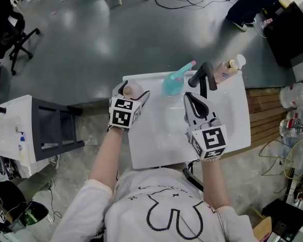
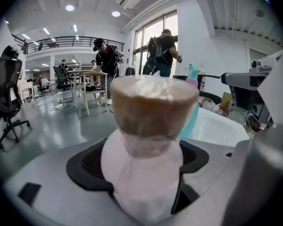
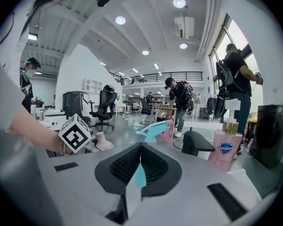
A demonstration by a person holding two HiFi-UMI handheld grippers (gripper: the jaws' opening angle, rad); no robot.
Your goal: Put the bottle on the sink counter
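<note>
- Presently, your left gripper [image 1: 132, 96] is clamped on the bottle [image 2: 148, 140] — pale pink body, brown cap — with the jaws spread wide round its body. It stands upright at the back left corner of the sink counter [image 1: 141, 145].
- No view shows whether the bottle's base touches the counter. The step in hand is judged to be the set-down itself.
- Recommended: hold the bottle upright and lower it until the base sits flat, well in from the counter's left edge. Only then let the jaws part. Draw back along the line of the jaws so that a pad does not drag the bottle over; the narrow waist under the cap suggests it could tip easily.
- To the right, a teal spray bottle [image 1: 173, 80] sits at the back rim of the basin, near the pink bottle but apart from it. It is the closest thing to clear when you withdraw.
- Your right gripper [image 1: 194, 101] hovers over the basin, jaws pressed together with nothing between them. It appears to have no part in this step.
- The black faucet [image 1: 201, 75] and the pink soap dispenser [image 1: 226, 70] stand along the back right — well apart from the bottle and no obstruction.
</note>
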